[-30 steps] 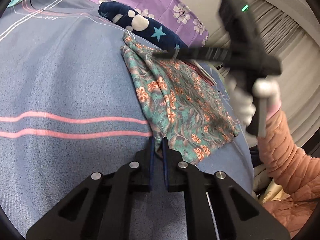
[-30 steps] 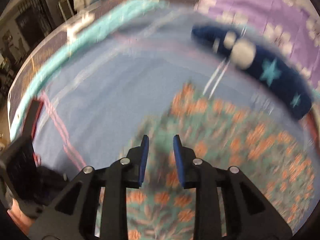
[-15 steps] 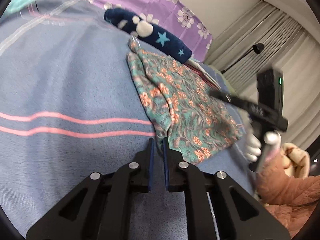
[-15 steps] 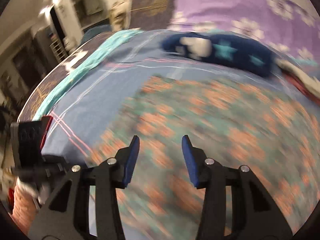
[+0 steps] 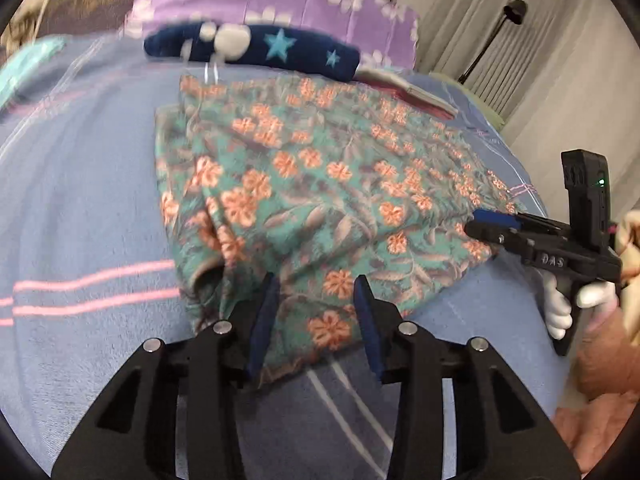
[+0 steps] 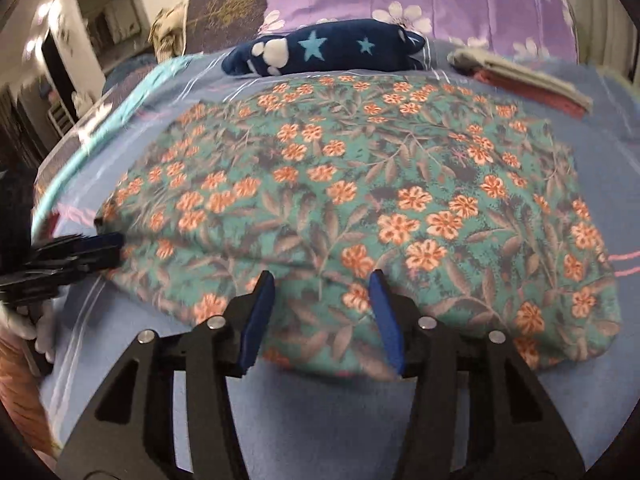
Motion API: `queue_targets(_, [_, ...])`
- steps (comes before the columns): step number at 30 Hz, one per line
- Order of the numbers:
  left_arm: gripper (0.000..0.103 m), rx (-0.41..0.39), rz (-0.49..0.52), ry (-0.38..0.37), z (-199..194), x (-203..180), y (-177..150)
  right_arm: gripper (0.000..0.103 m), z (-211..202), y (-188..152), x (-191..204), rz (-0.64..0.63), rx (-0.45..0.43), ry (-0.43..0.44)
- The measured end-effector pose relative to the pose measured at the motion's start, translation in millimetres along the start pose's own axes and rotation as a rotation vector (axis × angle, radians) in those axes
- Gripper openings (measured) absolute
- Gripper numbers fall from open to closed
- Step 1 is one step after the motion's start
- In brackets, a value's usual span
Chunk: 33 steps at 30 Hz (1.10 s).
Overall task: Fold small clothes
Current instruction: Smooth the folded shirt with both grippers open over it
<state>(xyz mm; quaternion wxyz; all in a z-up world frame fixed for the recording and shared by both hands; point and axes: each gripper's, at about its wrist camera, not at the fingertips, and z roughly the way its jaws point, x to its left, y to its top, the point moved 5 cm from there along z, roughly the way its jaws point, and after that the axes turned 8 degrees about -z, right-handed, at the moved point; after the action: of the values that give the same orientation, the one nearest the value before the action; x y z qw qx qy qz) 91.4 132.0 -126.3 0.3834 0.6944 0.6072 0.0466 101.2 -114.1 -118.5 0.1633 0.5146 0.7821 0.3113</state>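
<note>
One floral garment (image 6: 360,192), teal with orange flowers, lies flat on the blue bedspread (image 5: 80,200), directly ahead of both grippers. Its near hem is hidden behind the fingers; its left edge is bunched and blurred. Left gripper (image 5: 316,312): jaws just opening, parted, cloth between them but not pinched. Right gripper (image 6: 320,312): jaws likewise just opening, holding nothing. Beyond the garment: a navy star-print item (image 6: 320,52).

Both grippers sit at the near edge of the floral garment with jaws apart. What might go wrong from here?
The left gripper, whose jaws have just been opening, faces bunched layers of the floral garment; it may pinch only some. The right gripper, also just opening, sits over a smoother hem, so uneven lifts could skew the fold. The navy star cloth lies close behind.
</note>
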Motion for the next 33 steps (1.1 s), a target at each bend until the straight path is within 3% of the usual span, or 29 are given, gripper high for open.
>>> queue_targets(6, [0.042,0.01,0.015,0.048,-9.5,-6.0,-6.6,0.053,-11.7,-22.9,-2.4,0.018,0.011,0.023])
queue_targets(9, [0.042,0.005,-0.014,0.023,-17.9,-7.8,-6.6,0.055,-19.7,-28.9,0.0,0.009,0.008,0.039])
queue_targets(12, [0.045,-0.052,-0.044,-0.004,-30.7,-7.4,5.4,0.055,-29.6,-29.2,-0.3,0.018,-0.002,0.047])
queue_targets(16, [0.048,-0.108,-0.108,0.051,-42.9,12.7,22.6,0.054,-45.2,-23.6,-8.1,0.039,-0.052,0.047])
queue_targets(21, [0.048,-0.045,-0.122,0.089,-28.5,26.7,9.0,0.054,-81.7,-30.2,-77.9,0.16,-0.118,-0.108])
queue_targets(24, [0.048,-0.03,-0.086,0.104,-24.3,26.1,-3.6,0.038,-92.5,-54.4,-141.7,0.325,-0.083,-0.2])
queue_targets(27, [0.048,-0.034,-0.079,0.116,-24.2,26.0,-7.3,0.038,-84.0,-74.2,-173.2,0.459,-0.055,-0.06])
queue_targets(28, [0.048,-0.031,-0.076,0.123,-23.5,25.3,-7.5,0.044,-80.7,-74.7,-172.2,0.464,-0.057,-0.022])
queue_targets(30, [0.048,-0.028,-0.052,0.15,-21.8,22.7,-8.7,0.046,-71.9,-69.0,-165.9,0.428,-0.07,0.004])
queue_targets(32, [0.048,-0.028,-0.037,0.168,-20.4,20.5,-9.7,0.016,-62.8,-65.4,-166.3,0.394,-0.05,-0.059])
queue_targets(33, [0.048,-0.028,-0.031,0.175,-20.1,19.9,-10.3,0.009,-61.7,-65.3,-169.2,0.401,-0.041,-0.1])
